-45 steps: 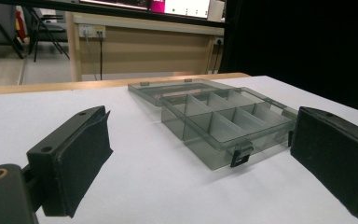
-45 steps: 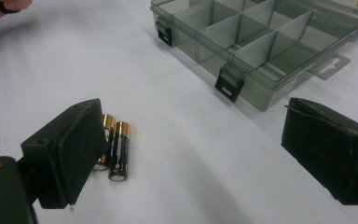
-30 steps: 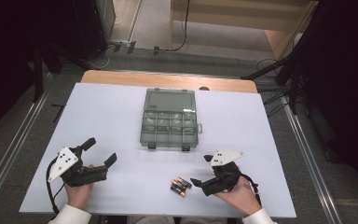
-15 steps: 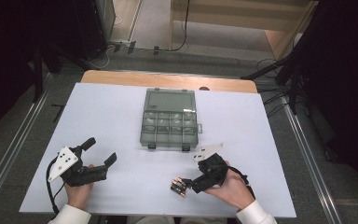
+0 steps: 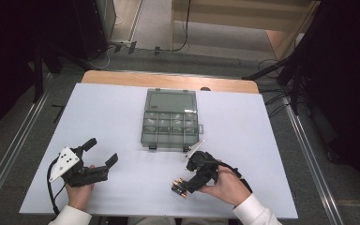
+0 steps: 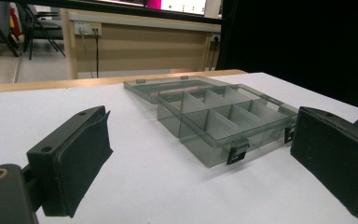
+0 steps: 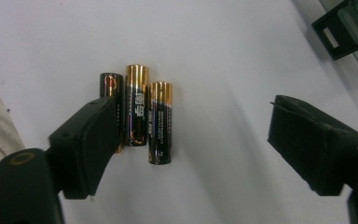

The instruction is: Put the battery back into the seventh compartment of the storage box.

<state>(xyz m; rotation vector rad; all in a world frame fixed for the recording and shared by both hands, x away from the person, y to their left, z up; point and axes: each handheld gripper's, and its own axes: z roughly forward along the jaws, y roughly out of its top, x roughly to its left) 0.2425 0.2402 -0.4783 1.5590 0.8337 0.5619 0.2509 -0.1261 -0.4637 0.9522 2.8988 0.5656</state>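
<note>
Right gripper: we see its jaws apart over the batteries, gripping nothing; they have just been closing
Batteries: three lie side by side, touching, on the table near its front edge; we see one jaw in front of the leftmost
Left gripper: jaws wide apart, empty, well left of the batteries
Box: clear, lid open, at the table's middle, just beyond the right gripper
</note>
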